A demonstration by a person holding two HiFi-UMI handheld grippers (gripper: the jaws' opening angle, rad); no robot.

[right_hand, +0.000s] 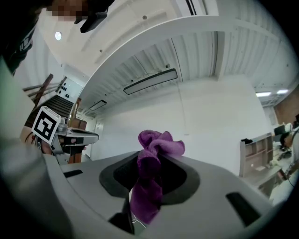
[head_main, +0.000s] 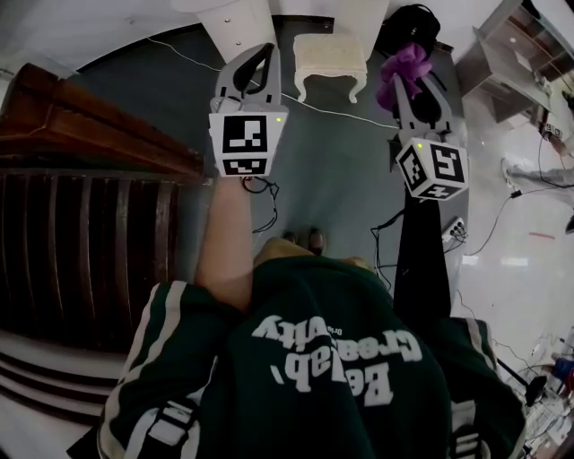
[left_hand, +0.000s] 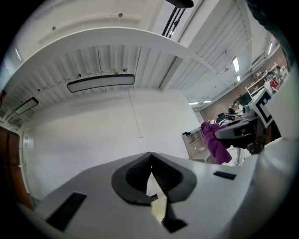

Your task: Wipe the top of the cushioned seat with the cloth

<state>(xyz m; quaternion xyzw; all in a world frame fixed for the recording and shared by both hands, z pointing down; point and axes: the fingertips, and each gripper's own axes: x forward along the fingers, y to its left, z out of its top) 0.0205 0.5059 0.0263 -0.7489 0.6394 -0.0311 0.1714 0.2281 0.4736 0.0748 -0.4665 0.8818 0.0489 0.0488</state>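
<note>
A cream cushioned seat on curved legs stands on the grey floor ahead of me, between the two grippers. My right gripper is shut on a purple cloth, which bunches above the jaw tips and hangs down between them. The cloth also shows in the left gripper view. My left gripper is shut with nothing in it; its jaw tips meet. Both grippers are held up in the air, short of the seat and pointing at a white wall.
A dark wooden staircase fills the left. Cables trail over the floor near my feet. A white column base stands left of the seat, and a shelf unit at the right.
</note>
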